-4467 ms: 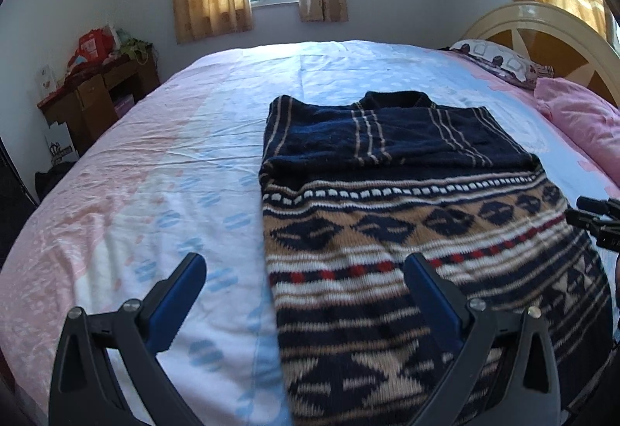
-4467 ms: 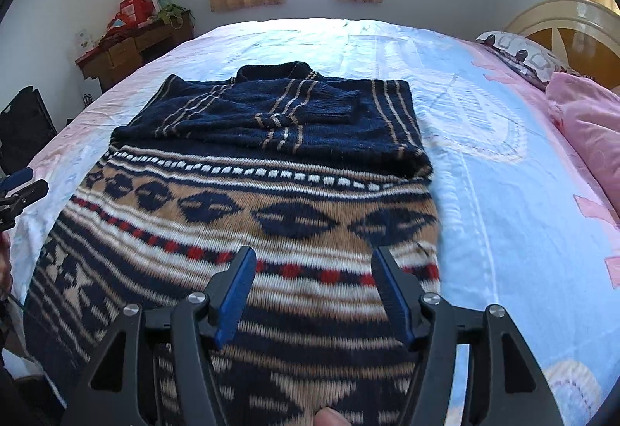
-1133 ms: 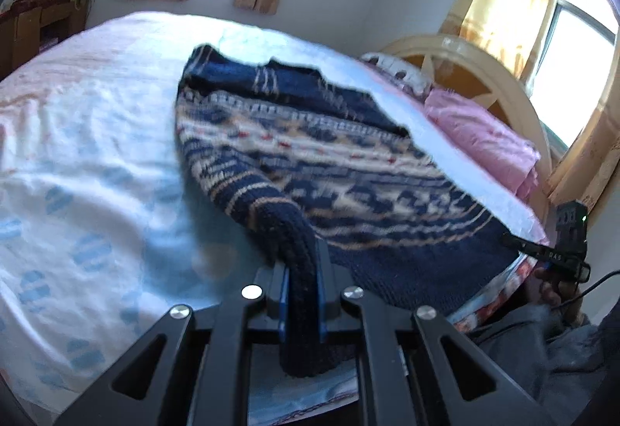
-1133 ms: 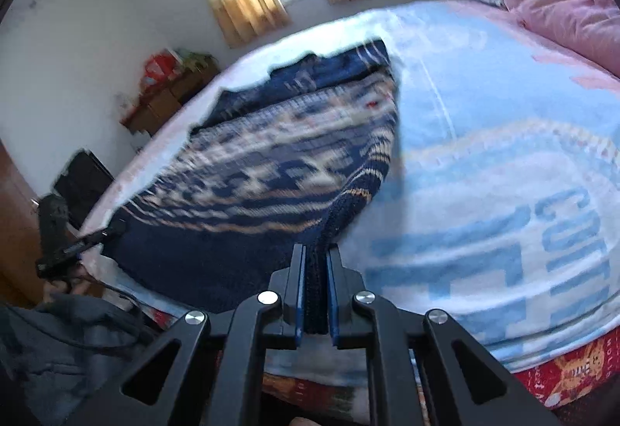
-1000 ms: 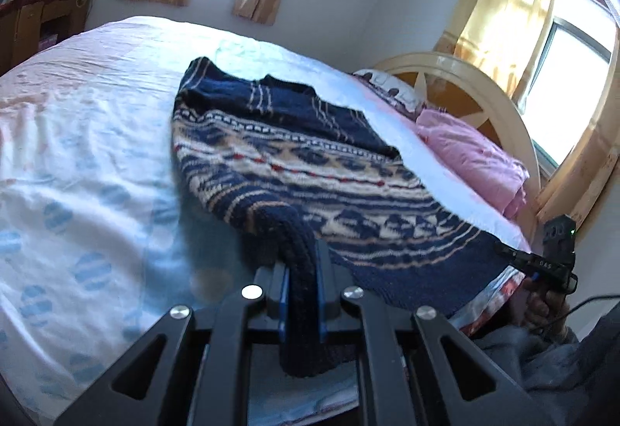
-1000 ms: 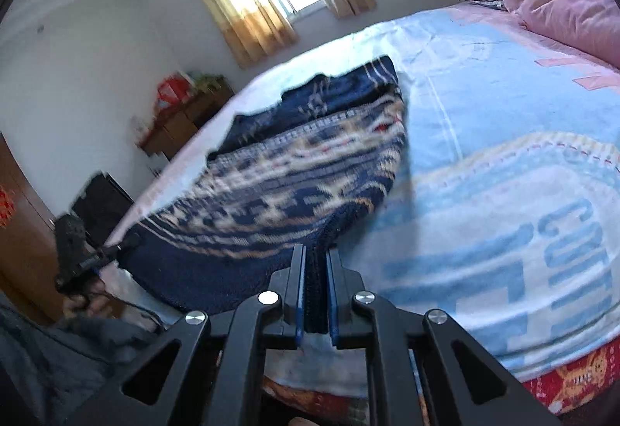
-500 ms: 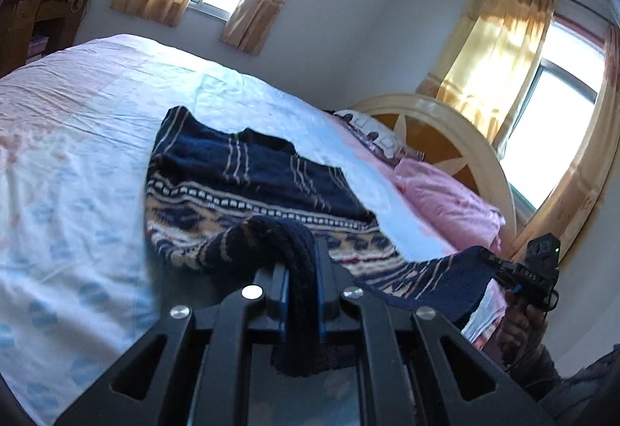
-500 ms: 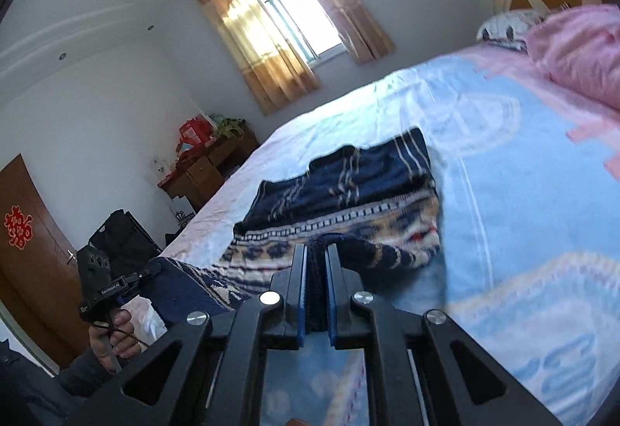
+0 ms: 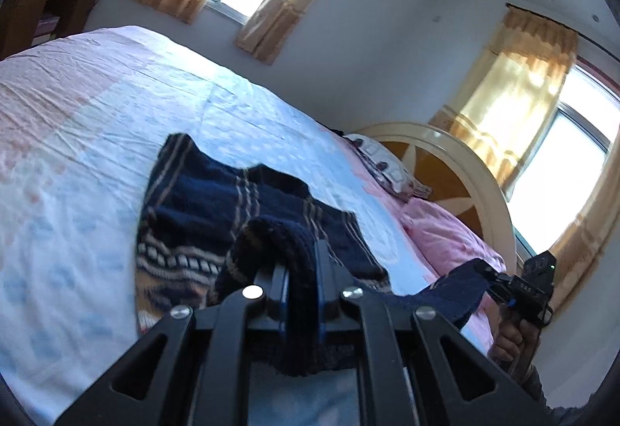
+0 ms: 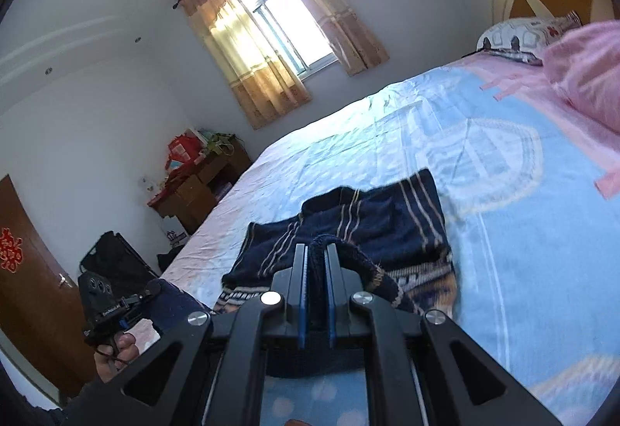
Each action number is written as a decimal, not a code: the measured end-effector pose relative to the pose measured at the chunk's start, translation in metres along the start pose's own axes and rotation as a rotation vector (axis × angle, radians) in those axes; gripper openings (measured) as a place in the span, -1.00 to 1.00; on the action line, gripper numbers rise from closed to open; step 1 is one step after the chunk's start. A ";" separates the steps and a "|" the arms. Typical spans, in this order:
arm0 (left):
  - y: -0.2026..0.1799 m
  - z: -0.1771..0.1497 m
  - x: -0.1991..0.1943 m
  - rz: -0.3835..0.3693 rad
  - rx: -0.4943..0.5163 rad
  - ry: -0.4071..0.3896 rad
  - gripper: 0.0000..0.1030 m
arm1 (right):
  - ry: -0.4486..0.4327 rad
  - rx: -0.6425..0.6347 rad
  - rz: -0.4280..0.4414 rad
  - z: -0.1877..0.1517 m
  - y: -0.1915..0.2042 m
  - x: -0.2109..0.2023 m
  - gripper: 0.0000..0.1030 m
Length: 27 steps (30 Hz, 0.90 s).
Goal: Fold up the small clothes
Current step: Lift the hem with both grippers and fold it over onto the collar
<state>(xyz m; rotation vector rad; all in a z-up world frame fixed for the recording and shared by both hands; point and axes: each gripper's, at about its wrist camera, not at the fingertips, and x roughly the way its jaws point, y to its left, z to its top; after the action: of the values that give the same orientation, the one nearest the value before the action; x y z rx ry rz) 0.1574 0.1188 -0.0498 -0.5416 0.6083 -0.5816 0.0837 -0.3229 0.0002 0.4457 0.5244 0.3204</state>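
1. Since the earlier frames, I have clamped both lower corners of the sweater and carried the hem up and forward; the patterned lower half now arches over the navy upper half on the bed.
2. The left gripper has its jaws pinched tight on one hem corner; the right gripper grips the other likewise.
3. I keep both corners level and the hem taut between them.
4. I judge the hem should land square on the shoulder line before I release.
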 end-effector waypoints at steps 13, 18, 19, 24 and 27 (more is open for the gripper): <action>0.049 0.070 0.091 0.064 -0.048 0.068 -0.80 | 0.077 0.047 -0.128 0.073 -0.031 0.116 -0.90; 0.069 0.077 0.125 0.091 -0.070 0.104 -0.80 | 0.146 0.100 -0.190 0.077 -0.065 0.165 -0.90; 0.075 0.077 0.130 0.094 -0.081 0.112 -0.80 | 0.161 0.106 -0.199 0.076 -0.071 0.174 -0.90; 0.094 0.080 0.157 0.098 -0.107 0.152 -0.79 | 0.215 0.110 -0.250 0.078 -0.094 0.212 -0.90; 0.098 0.083 0.170 0.109 -0.110 0.166 -0.75 | 0.256 0.125 -0.258 0.081 -0.110 0.242 -0.89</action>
<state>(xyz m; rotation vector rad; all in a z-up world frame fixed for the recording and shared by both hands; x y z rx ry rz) 0.3599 0.1039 -0.1154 -0.5635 0.8258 -0.4947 0.3461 -0.3464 -0.0891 0.4547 0.8469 0.0958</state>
